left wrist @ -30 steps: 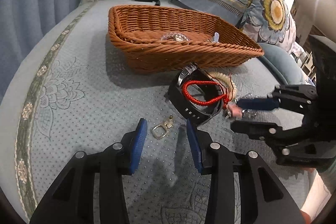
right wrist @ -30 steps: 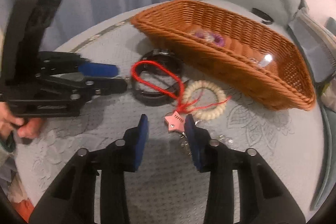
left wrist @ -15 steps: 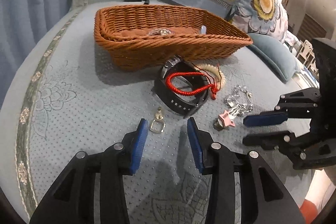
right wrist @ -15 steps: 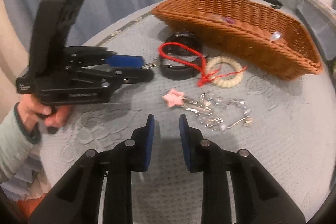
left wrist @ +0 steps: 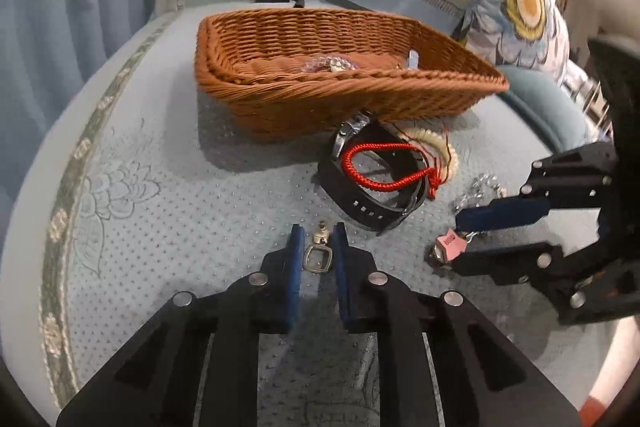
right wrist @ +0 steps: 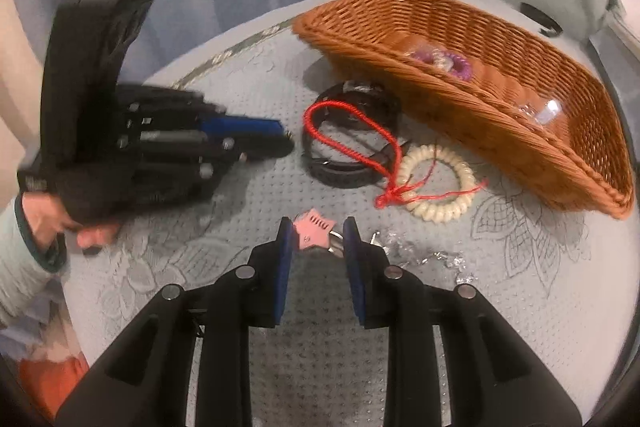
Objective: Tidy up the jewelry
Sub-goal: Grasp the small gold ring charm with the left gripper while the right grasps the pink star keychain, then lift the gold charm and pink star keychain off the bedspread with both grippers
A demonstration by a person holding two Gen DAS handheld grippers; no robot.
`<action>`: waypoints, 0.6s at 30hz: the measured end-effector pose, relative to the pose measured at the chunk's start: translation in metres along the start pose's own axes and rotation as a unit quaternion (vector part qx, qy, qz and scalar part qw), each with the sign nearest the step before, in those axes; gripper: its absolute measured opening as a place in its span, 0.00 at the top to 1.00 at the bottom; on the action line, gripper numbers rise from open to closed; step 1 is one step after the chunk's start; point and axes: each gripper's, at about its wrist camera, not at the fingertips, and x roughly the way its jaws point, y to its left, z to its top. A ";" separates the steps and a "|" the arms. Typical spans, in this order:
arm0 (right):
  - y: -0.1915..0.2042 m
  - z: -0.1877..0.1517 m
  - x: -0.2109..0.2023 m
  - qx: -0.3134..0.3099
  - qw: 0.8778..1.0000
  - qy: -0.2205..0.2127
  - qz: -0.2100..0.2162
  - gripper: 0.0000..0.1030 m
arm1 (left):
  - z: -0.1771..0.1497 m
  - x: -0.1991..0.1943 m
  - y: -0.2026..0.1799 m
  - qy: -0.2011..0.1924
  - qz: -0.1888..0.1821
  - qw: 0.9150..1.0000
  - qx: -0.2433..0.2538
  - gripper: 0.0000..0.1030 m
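Near bed's front edge, left gripper [left wrist: 316, 247] now straddles pendant [left wrist: 318, 259], right gripper [right wrist: 318, 239] straddles pink star charm [right wrist: 314, 229]; jaws unclenched, both pickups imminent.

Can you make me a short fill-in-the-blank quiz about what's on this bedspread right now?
1. The red cord bracelet lies on top of the black ____.
2. The left tool brackets a small metal ____.
3. The star charm between the right tool fingers is ____ in colour.
4. The purple bracelet sits inside the wicker ____.

Answers: watch; pendant; pink; basket

One basket [left wrist: 344, 95], two bracelets [right wrist: 352, 143]
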 end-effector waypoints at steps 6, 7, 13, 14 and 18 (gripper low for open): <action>-0.002 0.014 0.007 -0.008 1.000 0.015 0.002 0.61 | -0.001 -0.001 0.000 -0.001 -0.003 1.000 -0.002 0.87; -0.002 0.016 0.010 -0.013 1.000 0.019 -0.002 0.61 | -0.001 -0.001 0.000 -0.001 -0.003 1.000 -0.002 0.87; 0.016 0.003 0.010 -0.038 0.998 0.042 0.013 0.61 | -0.005 -0.005 -0.005 -0.004 -0.018 1.000 0.008 0.73; 0.019 0.000 0.008 -0.037 0.998 0.045 0.011 0.61 | -0.005 -0.005 -0.006 -0.004 -0.015 1.000 0.009 0.73; 0.035 -0.016 -0.002 -0.029 0.999 0.043 0.016 0.61 | -0.004 -0.003 -0.009 -0.002 -0.009 1.000 0.013 0.73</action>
